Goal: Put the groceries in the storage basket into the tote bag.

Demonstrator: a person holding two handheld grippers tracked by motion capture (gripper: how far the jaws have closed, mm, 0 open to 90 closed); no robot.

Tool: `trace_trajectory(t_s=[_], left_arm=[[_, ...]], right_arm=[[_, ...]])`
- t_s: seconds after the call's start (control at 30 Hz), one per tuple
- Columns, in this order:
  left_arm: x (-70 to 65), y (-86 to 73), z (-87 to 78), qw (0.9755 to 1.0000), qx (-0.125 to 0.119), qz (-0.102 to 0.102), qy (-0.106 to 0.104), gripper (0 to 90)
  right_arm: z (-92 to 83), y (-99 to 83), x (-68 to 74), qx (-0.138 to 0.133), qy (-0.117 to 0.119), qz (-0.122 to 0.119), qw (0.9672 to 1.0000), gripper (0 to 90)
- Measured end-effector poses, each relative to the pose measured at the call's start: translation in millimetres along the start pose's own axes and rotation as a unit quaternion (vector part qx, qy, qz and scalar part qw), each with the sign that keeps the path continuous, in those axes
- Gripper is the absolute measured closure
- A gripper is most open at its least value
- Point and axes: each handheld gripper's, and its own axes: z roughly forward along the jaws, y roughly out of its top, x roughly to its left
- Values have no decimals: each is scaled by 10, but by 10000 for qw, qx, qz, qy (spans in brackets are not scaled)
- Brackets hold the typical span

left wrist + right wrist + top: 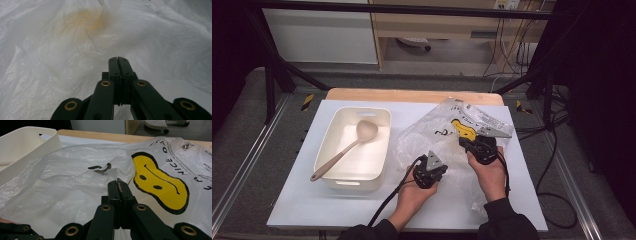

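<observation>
You hold a thin plastic bag (447, 135) with both grippers, and it lies crumpled on the white bench (292, 200), spread out just ahead of your fingers. The bag is translucent, with a yellow smiley face (160, 187) printed on it to the right of your right fingers.

Your right gripper (468, 144) has its fingers pressed together near the printed end of the bag — in the right gripper view a sliver of film seems caught at the tips, though whether they truly pinch it is hard to tell. It looks as if this end is being anchored so the other hand can work the bag open or flat.

Your left gripper (118, 60) also has its fingers pressed together, tips resting down among the crumpled film; whether any plastic sits between them cannot be told.

Both forearms come in low, side by side, hands wrapped around the gripper bodies and pointing forward — the left a little nearer you than the right.

Well to the left of your left fingers sits a cream tub (332, 130) with a spoon (347, 147) leaning inside it, untouched.
</observation>
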Motion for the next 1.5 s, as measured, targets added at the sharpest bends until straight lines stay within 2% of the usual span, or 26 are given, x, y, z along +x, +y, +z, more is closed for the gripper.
trace_trajectory(t_s=[0.13,0.27,0.4,0.53,0.77,0.9,1.1,1.23,1.33,1.5], left_arm=[[65,-4,56,9999,89,-48,64,900],[110,-11,115,9996,252,56,125,900],[157,-19,154,9992,381,-30,79,900],[169,-1,195,9984,547,90,118,900],[237,24,236,9982,560,184,138,900],[277,33,246,9983,566,127,83,900],[344,72,271,9977,635,194,125,900],[369,73,269,9975,667,242,59,900],[386,75,272,9976,651,238,17,900],[445,94,279,9974,712,52,-131,900]], right_arm=[[-14,14,1,-4,-21,33,10000,900],[-36,40,13,1,-43,56,10000,900],[-81,90,14,-59,-60,85,9999,900],[-112,124,11,-104,-41,117,9999,900],[-149,237,-30,-202,52,258,9994,900],[-120,358,-37,-252,75,232,9994,900],[-92,562,-10,-385,127,205,9990,900],[-112,671,-9,-490,148,227,9984,900],[-153,712,-19,-524,168,268,9981,900],[-212,716,-10,-552,198,293,9978,900]])
